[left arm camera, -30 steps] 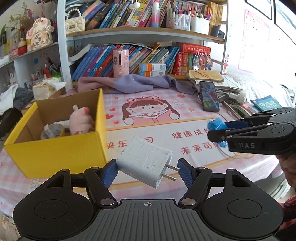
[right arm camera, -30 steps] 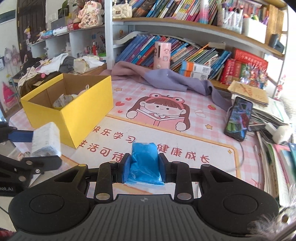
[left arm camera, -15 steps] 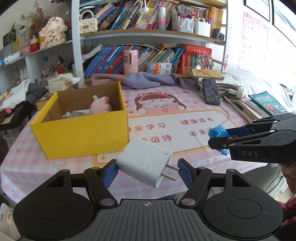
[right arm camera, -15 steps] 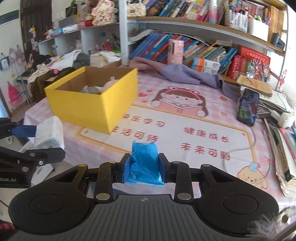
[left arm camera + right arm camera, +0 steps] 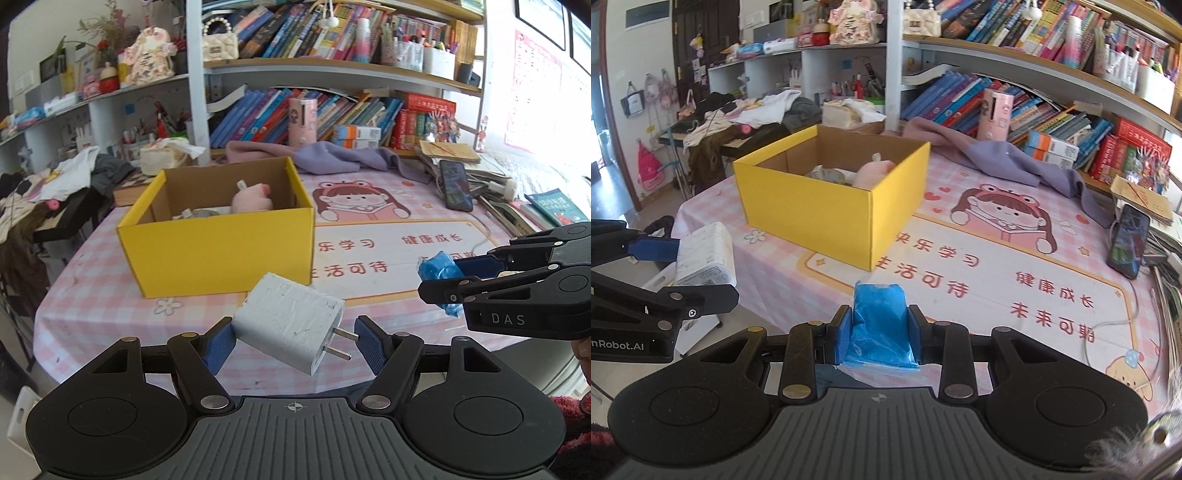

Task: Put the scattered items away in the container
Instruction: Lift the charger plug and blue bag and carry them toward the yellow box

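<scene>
Here the left tool holds a white charger between its blue pads, one pad on the body's back end, the other at the prongs. Its long axis runs across the tool, slightly tilted, prongs pointing toward the right pad. The right tool is clamped narrow on a blue bag, a crumpled roll whose long axis points forward along the fingers. Both tools hang in front of the desk's near edge, side by side and apart. The yellow box stands open on the desk's left part, a corner turned toward the right tool, with a pink toy and other bits inside. Bare desk lies between the box and the near edge, and to the box's right up to the phone
</scene>
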Demonstrator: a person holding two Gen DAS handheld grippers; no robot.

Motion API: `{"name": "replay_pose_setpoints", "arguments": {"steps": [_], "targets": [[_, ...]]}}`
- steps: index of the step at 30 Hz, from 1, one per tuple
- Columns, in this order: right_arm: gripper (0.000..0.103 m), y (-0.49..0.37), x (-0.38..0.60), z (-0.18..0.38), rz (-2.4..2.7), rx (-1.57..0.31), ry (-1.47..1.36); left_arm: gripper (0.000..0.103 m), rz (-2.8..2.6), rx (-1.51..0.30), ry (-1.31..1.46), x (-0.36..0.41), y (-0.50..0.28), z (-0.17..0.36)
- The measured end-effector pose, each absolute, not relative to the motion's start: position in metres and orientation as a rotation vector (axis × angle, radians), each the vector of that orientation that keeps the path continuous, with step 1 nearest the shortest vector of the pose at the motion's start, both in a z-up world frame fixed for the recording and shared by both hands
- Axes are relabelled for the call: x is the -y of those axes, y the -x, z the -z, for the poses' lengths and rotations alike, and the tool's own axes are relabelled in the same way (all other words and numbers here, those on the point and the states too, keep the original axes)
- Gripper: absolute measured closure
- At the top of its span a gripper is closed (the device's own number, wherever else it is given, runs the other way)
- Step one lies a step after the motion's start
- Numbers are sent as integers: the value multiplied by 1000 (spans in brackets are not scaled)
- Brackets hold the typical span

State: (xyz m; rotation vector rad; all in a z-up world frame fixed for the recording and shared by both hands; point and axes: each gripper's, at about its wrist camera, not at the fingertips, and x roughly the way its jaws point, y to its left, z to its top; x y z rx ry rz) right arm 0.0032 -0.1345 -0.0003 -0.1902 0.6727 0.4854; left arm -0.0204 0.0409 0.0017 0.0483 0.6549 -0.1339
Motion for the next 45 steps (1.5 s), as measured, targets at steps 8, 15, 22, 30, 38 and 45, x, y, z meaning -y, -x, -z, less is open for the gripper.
{"name": "replay_pose_setpoints", "arguments": {"steps": [8, 15, 22, 30, 38, 45], "targets": [[73, -2, 107, 4, -553, -688, 238, 32, 93, -667, -25, -60, 30, 2], [73, 1, 86, 8, -608, -699, 263, 32, 52, -695, 0, -78, 34, 7], [73, 0, 69, 11, -646, -717, 285, 32, 27, -718, 36, -94, 33, 11], [73, -6, 51, 12, -698, -735, 319, 32, -4, -724, 68, -109, 32, 12], [73, -19, 39, 16, -737, -743, 334, 32, -22, -716, 68, -116, 20, 9], [73, -45, 35, 9, -733, -702, 294, 32, -18, -676, 29, -118, -5, -6]]}}
